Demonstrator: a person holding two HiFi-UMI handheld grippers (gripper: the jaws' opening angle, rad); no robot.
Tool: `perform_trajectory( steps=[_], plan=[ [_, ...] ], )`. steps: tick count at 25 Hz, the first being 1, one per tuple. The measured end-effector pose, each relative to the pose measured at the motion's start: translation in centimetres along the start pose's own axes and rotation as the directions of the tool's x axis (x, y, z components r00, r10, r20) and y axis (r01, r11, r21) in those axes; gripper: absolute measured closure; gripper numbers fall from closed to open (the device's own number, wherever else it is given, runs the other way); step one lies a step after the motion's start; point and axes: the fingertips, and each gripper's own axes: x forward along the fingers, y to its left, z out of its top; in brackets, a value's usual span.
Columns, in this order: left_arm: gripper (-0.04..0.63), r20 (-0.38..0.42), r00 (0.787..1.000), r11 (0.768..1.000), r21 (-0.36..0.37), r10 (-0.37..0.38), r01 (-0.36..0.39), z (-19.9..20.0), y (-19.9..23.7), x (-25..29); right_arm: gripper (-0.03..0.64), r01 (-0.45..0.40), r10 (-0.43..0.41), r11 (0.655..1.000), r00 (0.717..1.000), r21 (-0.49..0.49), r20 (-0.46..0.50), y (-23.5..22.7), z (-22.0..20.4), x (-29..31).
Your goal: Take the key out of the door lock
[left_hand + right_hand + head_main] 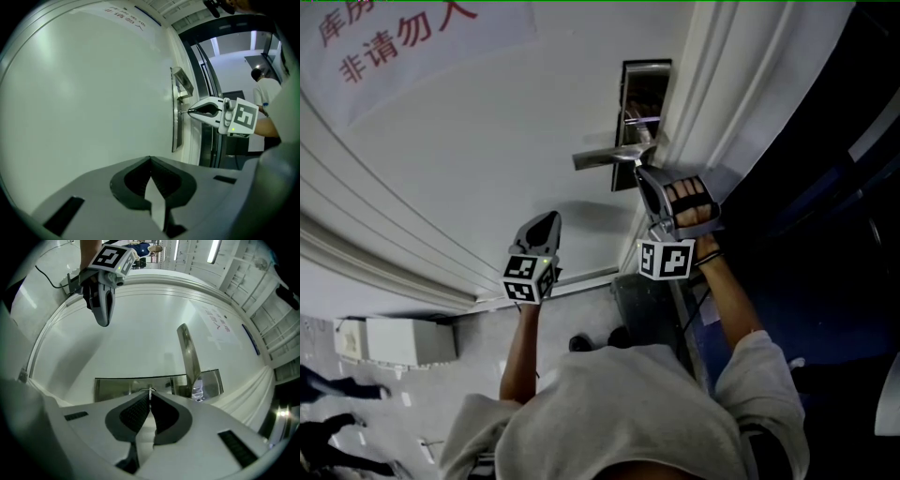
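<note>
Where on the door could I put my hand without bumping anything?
The bare door between the sign and the left hand-held gripper is free. It's crowded at the lock plate, with the handle, key and right hand-held gripper.

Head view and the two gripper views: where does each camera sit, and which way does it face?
Head view: on the person's head, facing steeply down along the white door; shows forearms, left tongs and right tongs.
Left gripper view: on the left tongs, facing along their shut, empty jaws at the door; shows the right tongs at the lock plate.
Right gripper view: on the right tongs, facing the lock plate, jaws shut on the key; shows the left tongs upper left.
Shared: each gripper view shows the other tongs.
</note>
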Motion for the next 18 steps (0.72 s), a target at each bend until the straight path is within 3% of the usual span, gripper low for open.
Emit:
perform_trajectory(
  steps=[6,11,15,18],
  plan=[
    [0.578,0.002,1.0,1.0,0.003,-0.016,0.016,0.2,-0.8,0.2,0.588,0.006,-0.006,1.0,1.0,0.013,0.01,0.1,0.0,-1.7],
    [0.578,0.006,1.0,1.0,0.01,-0.026,0.025,0.5,-1.3,0.3,0.588,0.016,-0.017,0.997,1.0,0.08,0.008,0.2,-0.4,-2.9],
    [0.578,0.008,1.0,1.0,0.015,-0.019,0.018,0.7,-1.3,0.0,0.588,-0.005,0.002,0.979,1.0,0.204,0.012,0.8,-0.7,-3.6],
    [0.578,0.01,1.0,1.0,0.017,-0.011,0.011,0.8,-1.0,-0.2,0.588,-0.017,0.013,0.942,1.0,0.336,0.016,1.0,-0.9,-3.9]
  ],
)
